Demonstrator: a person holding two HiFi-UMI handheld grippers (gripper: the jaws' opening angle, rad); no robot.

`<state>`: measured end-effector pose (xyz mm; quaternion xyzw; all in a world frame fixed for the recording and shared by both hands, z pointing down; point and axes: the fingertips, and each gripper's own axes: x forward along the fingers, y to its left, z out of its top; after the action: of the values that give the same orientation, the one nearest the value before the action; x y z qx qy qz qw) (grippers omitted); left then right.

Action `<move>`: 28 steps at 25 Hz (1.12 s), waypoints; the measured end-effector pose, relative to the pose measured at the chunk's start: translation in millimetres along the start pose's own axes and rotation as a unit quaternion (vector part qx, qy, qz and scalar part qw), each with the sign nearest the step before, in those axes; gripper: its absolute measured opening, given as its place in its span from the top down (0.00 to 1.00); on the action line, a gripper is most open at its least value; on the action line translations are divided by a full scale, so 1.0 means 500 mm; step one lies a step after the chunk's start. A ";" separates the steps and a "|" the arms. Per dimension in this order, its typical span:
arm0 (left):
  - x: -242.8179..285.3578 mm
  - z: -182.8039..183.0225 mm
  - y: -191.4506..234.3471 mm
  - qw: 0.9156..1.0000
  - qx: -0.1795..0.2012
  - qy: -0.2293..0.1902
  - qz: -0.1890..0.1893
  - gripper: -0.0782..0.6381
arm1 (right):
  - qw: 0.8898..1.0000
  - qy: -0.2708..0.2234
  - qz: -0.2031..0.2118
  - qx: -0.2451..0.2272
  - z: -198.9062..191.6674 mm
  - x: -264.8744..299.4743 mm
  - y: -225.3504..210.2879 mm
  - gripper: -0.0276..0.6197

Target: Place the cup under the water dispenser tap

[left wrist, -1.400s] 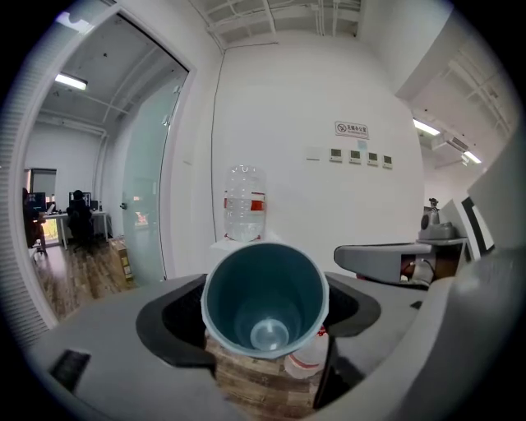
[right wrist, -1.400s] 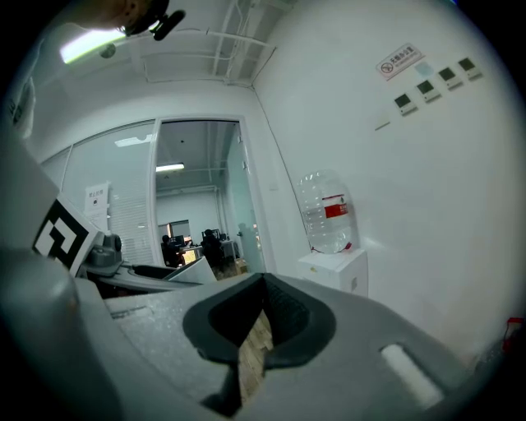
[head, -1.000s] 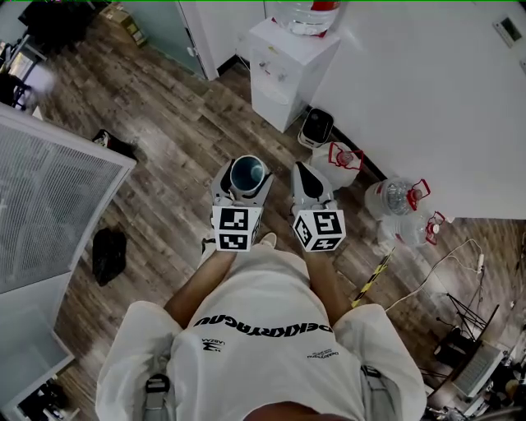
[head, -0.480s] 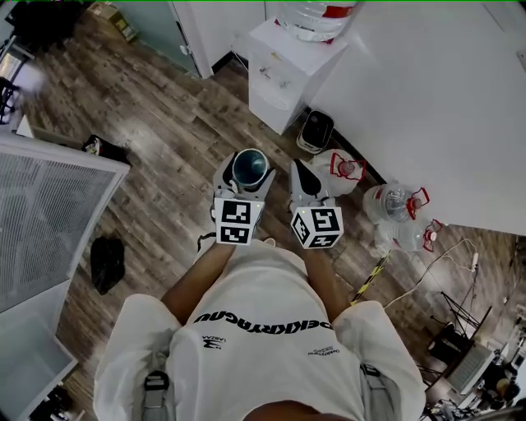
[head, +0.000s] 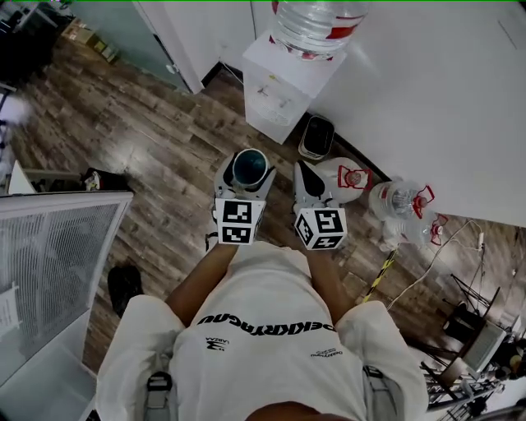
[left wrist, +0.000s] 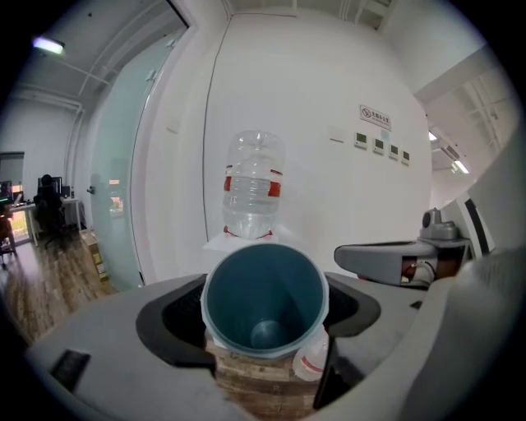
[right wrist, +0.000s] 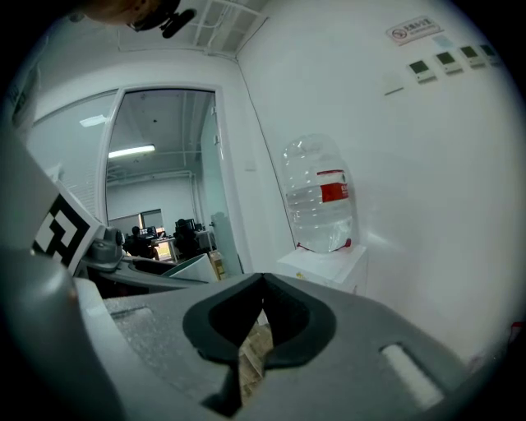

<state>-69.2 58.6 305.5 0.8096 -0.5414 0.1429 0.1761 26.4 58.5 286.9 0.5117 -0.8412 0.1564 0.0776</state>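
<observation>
A blue-green cup stands upright between the jaws of my left gripper, which is shut on it; the cup looks empty. Ahead stands a white water dispenser against the wall, with a clear bottle with a red label on top. Its taps are too small to make out. My right gripper is held beside the left one, jaws closed with nothing between them. Both grippers hang over the wooden floor, short of the dispenser.
Spare clear water jugs with red handles lie on the floor right of the dispenser, beside a small dark bin. A white mesh partition stands at the left. Cables run along the floor at the right. A glass door is left of the dispenser.
The person has walked closer to the dispenser; it and its bottle now loom larger at the top. Both grippers keep their pose, the cup still held.
</observation>
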 end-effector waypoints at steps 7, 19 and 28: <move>0.082 0.009 0.063 0.999 0.013 0.021 -0.043 0.37 | 0.999 0.011 -0.039 0.011 0.004 0.112 -0.013 0.96; 0.225 -0.040 0.092 0.995 0.045 0.053 -0.076 0.37 | 0.997 0.032 -0.071 0.009 -0.042 0.230 -0.071 0.96; 0.339 -0.097 0.076 0.994 0.056 0.075 -0.055 0.37 | 0.998 0.045 -0.044 0.026 -0.103 0.295 -0.173 0.96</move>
<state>-43.4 -73.4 425.4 0.8335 -0.4728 0.2234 0.1786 32.9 -84.4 394.0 0.5426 -0.8091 0.1974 0.1095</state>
